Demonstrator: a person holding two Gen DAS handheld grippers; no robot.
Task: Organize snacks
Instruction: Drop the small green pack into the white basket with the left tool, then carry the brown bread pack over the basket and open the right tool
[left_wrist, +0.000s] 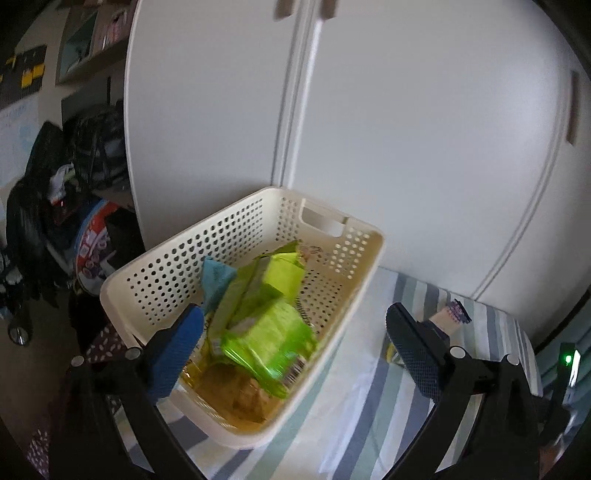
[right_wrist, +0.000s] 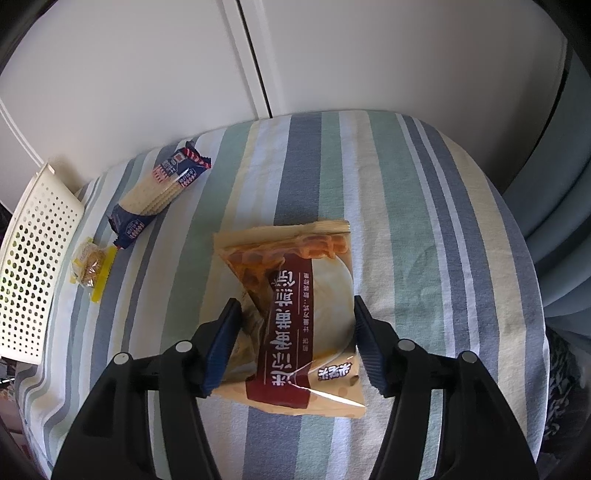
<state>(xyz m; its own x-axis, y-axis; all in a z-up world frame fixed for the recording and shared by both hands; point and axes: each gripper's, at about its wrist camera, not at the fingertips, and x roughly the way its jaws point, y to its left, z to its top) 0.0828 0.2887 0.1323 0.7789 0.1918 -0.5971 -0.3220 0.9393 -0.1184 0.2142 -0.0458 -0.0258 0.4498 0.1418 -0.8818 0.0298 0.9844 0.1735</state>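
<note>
White cupboard doors stand behind a table (right_wrist: 406, 206) covered with a striped cloth. A white basket (left_wrist: 184, 258) with little holes sits at the left side of the table. It already holds green snack bags (left_wrist: 273, 332) and a blue packet (left_wrist: 216, 277).

Three snacks lie outside the basket. A big tan waffle snack bag (right_wrist: 295, 314) lies flat in the middle of the table. A blue pack of crackers (right_wrist: 159, 192) lies farther off to the left, and a small yellow-wrapped snack (right_wrist: 90, 267) sits just beside the basket wall.

What could go wrong: the waffle bag is wide and flat. The right tongs might only slide on the slippery wrapper, or squeeze too hard and break the waffles inside. The bag might also flop and slip out on the way to the basket.

The right tongs (right_wrist: 295, 328) point down at the waffle bag. They are spread wide, one finger at each side of the bag, not squeezing it yet. The left tongs (left_wrist: 291, 347) are spread wide too and hold nothing. They hang over the near end of the basket, tipped down toward it.
</note>
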